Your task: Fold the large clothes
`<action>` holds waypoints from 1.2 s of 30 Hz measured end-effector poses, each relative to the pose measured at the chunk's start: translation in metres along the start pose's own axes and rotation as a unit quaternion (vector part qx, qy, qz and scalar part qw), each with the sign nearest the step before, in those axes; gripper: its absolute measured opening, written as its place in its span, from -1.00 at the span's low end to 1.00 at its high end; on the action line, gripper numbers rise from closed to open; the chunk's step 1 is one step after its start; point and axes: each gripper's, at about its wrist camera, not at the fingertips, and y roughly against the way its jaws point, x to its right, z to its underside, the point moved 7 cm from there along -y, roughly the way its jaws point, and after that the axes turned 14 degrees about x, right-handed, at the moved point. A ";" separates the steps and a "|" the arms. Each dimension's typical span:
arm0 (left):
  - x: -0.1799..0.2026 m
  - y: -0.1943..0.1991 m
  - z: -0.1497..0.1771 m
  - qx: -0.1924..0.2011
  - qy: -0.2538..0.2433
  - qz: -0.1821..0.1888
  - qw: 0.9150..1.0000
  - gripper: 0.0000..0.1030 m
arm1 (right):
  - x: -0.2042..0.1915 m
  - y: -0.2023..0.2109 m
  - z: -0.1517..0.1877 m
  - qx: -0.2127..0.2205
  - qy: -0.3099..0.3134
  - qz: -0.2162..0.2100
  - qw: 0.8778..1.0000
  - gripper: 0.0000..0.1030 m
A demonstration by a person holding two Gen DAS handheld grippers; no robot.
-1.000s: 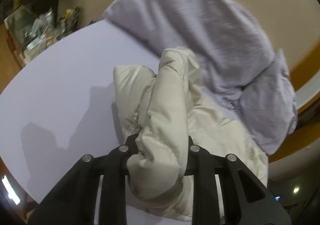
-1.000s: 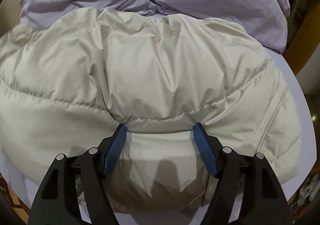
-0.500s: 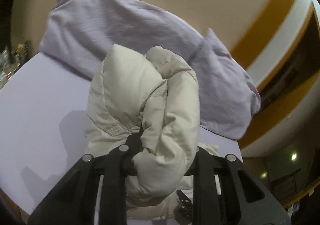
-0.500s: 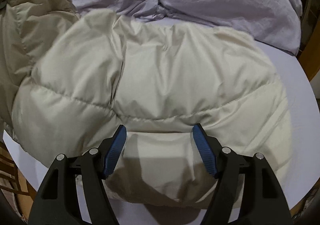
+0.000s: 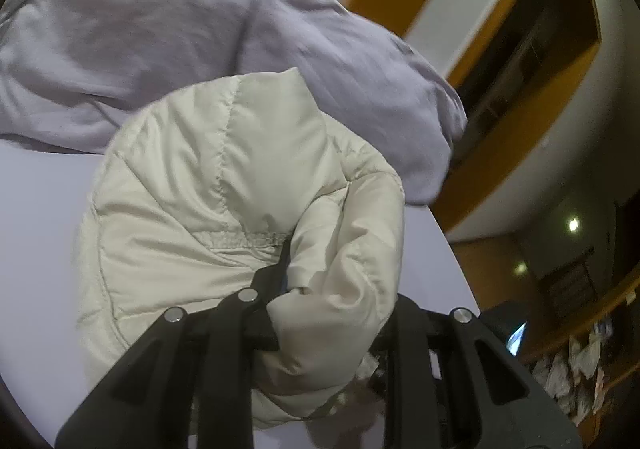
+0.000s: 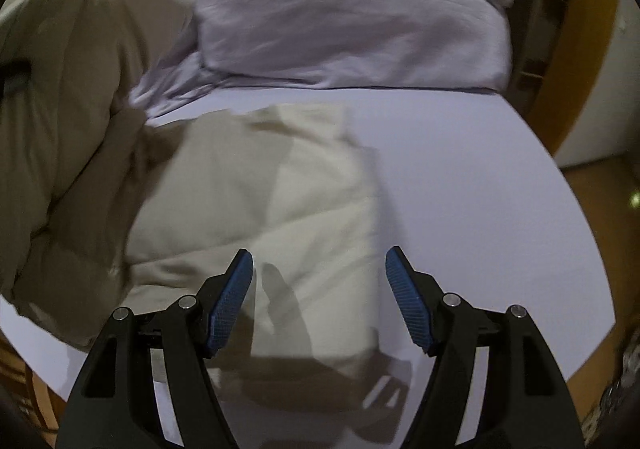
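Left gripper (image 5: 332, 289) is clamping the cream jacket's (image 5: 208, 185) bunched sleeve; right gripper (image 6: 320, 301), fingers apart and empty, is hovering over what is probably its flat part.

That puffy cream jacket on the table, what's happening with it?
A person is folding it with hand-held tongs. The left tongs are clamped on a bunched part of the cream jacket, holding it up above the white table. The right tongs are open and hover over the part of the jacket lying flat, gripping nothing. A lilac garment lies heaped at the far edge of the table.
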 end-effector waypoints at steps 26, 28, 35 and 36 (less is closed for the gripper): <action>0.130 -0.077 0.109 -0.134 -0.143 0.036 0.980 -0.07 | 0.148 0.008 0.002 -0.005 -0.085 0.097 0.992 0.37; 0.133 -0.067 0.102 -0.130 -0.143 0.045 0.980 0.13 | 0.147 0.012 -0.005 0.004 -0.085 0.096 0.992 0.37; 0.130 -0.024 0.065 -0.089 -0.149 0.054 0.983 0.34 | 0.123 0.028 -0.043 0.042 -0.078 0.075 0.993 0.37; 0.127 -0.020 0.059 -0.082 -0.149 0.050 0.984 0.36 | 0.119 0.030 -0.046 0.045 -0.077 0.072 0.993 0.37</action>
